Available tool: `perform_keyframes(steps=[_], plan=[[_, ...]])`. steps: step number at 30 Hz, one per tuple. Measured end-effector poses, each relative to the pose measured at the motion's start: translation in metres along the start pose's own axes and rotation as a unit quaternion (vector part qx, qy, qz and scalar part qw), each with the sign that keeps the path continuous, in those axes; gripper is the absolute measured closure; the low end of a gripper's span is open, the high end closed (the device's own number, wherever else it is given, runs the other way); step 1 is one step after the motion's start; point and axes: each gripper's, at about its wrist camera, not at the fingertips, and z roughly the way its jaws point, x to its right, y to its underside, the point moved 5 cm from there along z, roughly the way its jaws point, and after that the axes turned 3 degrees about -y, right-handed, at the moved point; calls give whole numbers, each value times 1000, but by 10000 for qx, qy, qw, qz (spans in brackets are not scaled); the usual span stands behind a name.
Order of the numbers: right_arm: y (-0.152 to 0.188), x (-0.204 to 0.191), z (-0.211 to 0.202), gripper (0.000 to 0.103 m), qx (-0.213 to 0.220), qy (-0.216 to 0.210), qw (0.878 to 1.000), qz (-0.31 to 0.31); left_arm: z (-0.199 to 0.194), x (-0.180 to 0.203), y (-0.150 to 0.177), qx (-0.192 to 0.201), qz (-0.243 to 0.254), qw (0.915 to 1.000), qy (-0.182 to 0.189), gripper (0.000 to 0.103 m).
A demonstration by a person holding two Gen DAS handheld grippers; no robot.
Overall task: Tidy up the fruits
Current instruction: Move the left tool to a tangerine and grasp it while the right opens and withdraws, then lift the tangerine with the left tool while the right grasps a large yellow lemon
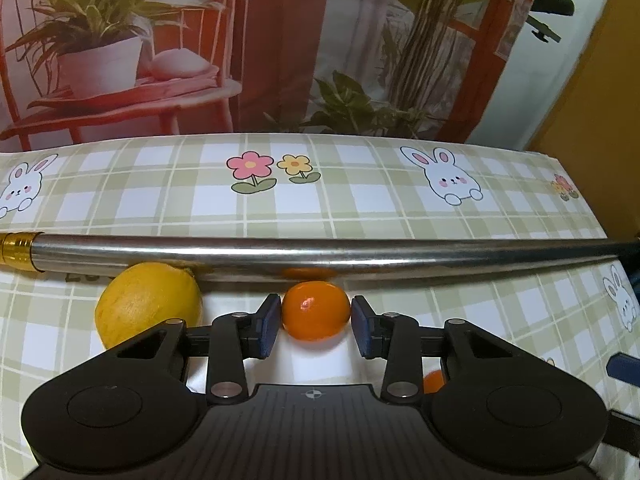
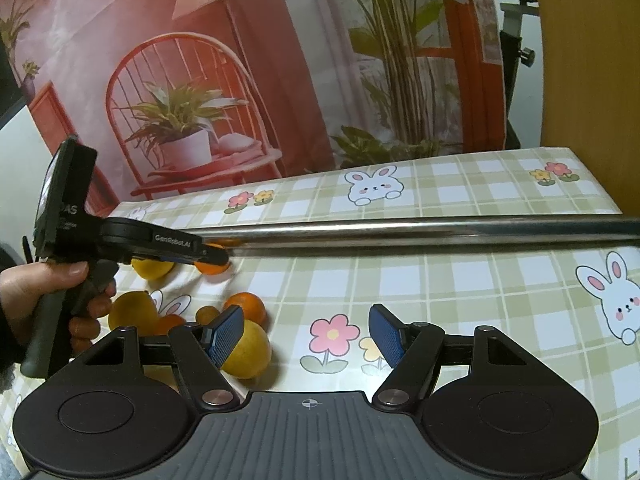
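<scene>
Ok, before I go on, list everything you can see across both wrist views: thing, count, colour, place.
Small orange fruit: at least four, orange; one between the left gripper's fingers, the rest in the cluster near the right gripper.
Yellow fruit: three, yellow; one beside the framed orange, two in the cluster.
Metal pole: one, silver with a gold end, lying across the table behind the fruit.
Tablecloth: one, green check with rabbits and flowers.
Backdrop: one, printed red chair and plants, behind the table.
Left gripper: black, blue pads, around the orange, contact unclear.
Right gripper: black, blue pads, open over the cloth.
Hand: one, on the left gripper's handle.
</scene>
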Motion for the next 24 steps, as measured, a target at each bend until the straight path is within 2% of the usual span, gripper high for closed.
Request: perform_keyframes(steps=[10,18,24], plan=[[1,-12,-7,37,15,-44,10000,-35,-55,-5,15,286,231,9991,190,63],[4,-40,-12,37,-39,-132,9996,-258,-105,-37,39,341,-57,9992,193,63],[6,-67,-12,37,-117,-303,9988,-354,-135,-67,58,395,-230,9989,-37,63]])
